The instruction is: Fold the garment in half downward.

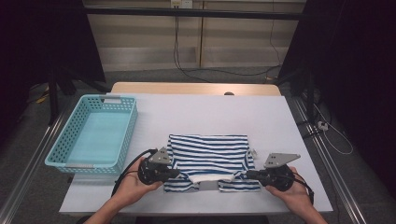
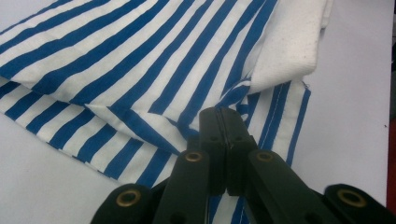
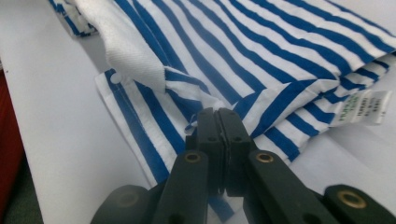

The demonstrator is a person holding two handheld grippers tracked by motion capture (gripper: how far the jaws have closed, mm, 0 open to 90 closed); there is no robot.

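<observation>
The striped shirt [image 1: 211,161] lies near the front edge of the white table [image 1: 210,114], already folded into a compact rectangle with a white part, probably the collar or a cuff, at its near edge. That much of the folding looks done; I judge at least one more fold is left, and then perhaps a move into the basket [image 1: 95,135], which stands to the left, apart from the shirt and with nothing in it.

The left gripper [image 1: 176,173] is at the shirt's near left corner and the right gripper [image 1: 247,174] at its near right corner. Each has its jaws pressed together, and in the gripper views a fold of striped cloth seems pinched at the tips [image 2: 225,122] [image 3: 219,122], though the jaws hide the pinch itself. The shirt rests flat, not lifted. A care label [image 3: 366,106] sticks out at its right edge.
</observation>
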